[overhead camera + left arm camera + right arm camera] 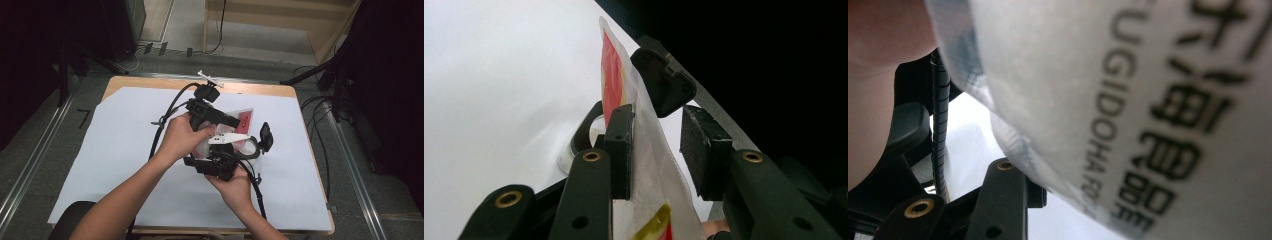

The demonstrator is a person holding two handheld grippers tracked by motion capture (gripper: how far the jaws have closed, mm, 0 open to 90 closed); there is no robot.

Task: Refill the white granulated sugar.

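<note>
Both grippers are working one white plastic food pouch with red printing, held up over the white sheet on the table. In the left gripper view the left gripper stands partly open – the pouch edge lies flat against one pad, while the other pad stands clear of it. In the right gripper view the pouch presses close over the right gripper's jaws, so I cannot tell their state. This looks like a regrasp or hand-over – next, the left jaws need closing onto the edge.
</note>
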